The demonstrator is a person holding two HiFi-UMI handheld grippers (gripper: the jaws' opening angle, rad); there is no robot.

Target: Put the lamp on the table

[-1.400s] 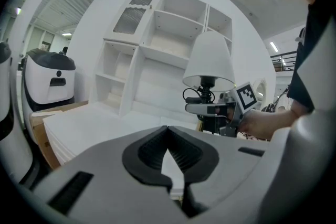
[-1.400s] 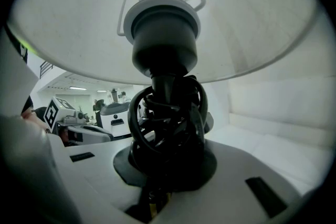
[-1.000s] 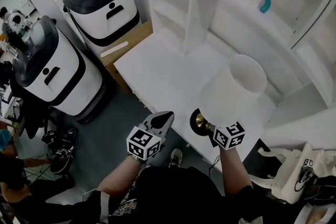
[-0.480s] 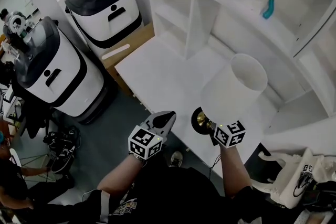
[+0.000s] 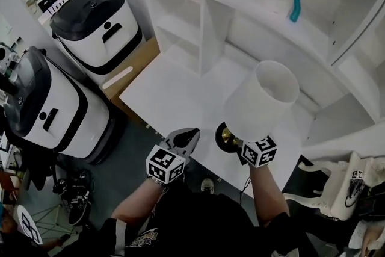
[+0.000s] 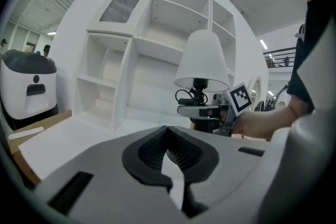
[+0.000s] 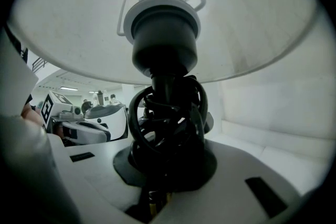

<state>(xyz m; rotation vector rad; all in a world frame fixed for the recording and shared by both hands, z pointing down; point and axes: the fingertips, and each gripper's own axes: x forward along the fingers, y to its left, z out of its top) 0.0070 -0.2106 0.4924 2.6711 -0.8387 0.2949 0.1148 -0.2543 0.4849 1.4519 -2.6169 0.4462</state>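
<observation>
Hanging just inside the near edge of the desk (image 5: 174, 84), the lamp (image 5: 261, 102) is held by its stem in the right gripper (image 5: 234, 141). The jaws are closed narrowly around the dark stem and the cord (image 7: 168, 113) wound about it. Compared with a second ago, both grippers have been carried a little way in over the desk, toward the white shelving (image 5: 240, 9) along its far edge. The grip has not been altered, and the shade is presented at much the same angle as before. From this it is judged that the carry is nearly over and that only the lowering and the release are left. Whether the base (image 5: 221, 136) already rests on the desktop cannot be told, since its underside is shown in no view. The left gripper (image 5: 190, 133) is held at the near edge, to the left of the base and apart from it, with its jaws brought together on nothing.

The lamp is seen to be a small table model. A white, tapered shade, open at the top, is carried above a black socket, and a brass collar (image 5: 229, 138) is set on the round black base. In the left gripper view it is shown upright. In the right gripper view the upper frame is filled by the inside of the shade, with its wire frame and socket at the centre.
</observation>
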